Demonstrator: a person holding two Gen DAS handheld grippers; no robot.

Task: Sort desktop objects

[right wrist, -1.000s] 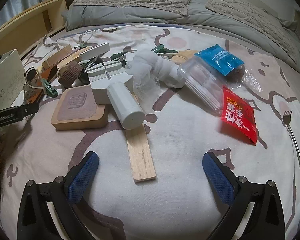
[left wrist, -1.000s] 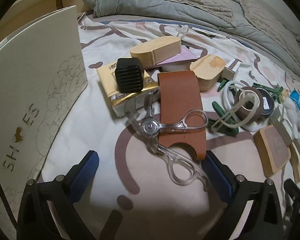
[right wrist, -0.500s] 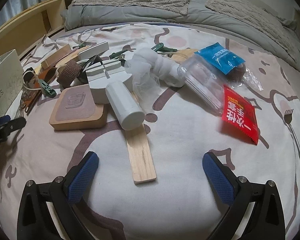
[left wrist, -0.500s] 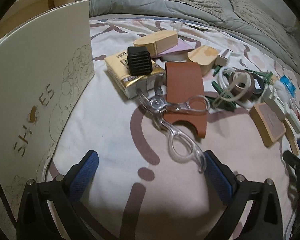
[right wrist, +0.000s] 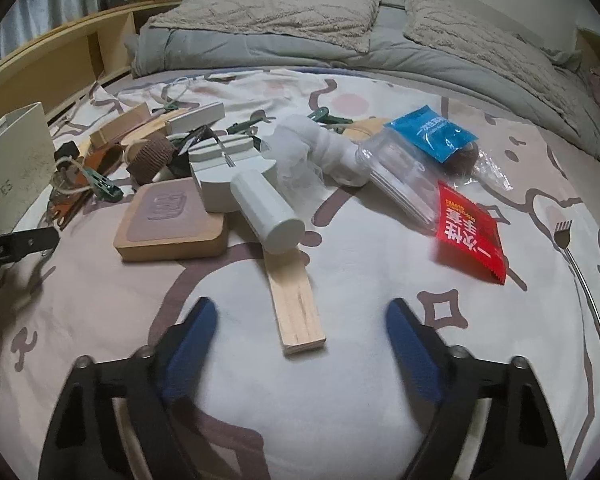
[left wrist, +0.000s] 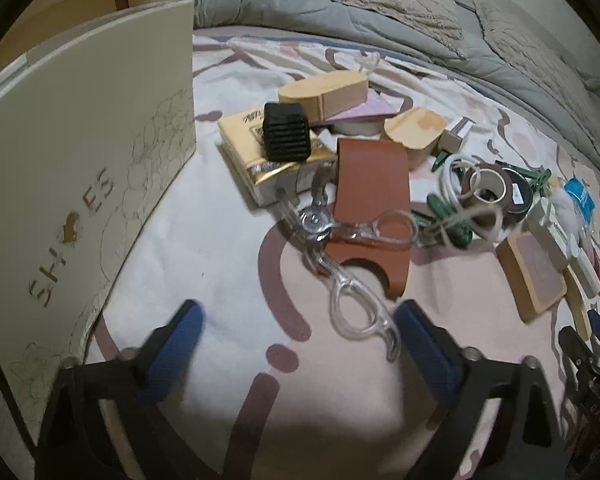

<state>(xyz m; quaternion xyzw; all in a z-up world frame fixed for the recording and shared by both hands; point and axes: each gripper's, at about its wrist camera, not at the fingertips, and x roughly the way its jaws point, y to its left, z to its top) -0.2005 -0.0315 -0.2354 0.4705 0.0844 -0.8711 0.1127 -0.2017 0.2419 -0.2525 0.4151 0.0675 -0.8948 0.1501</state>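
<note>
In front of the left gripper the bedsheet is free up to the shoe box, which closes the left side; the clear-handled scissors lie just beside its right finger. Ahead of the right gripper the wooden strip reaches between the closing jaws, and the white cylinder and wooden block stand behind it
</note>
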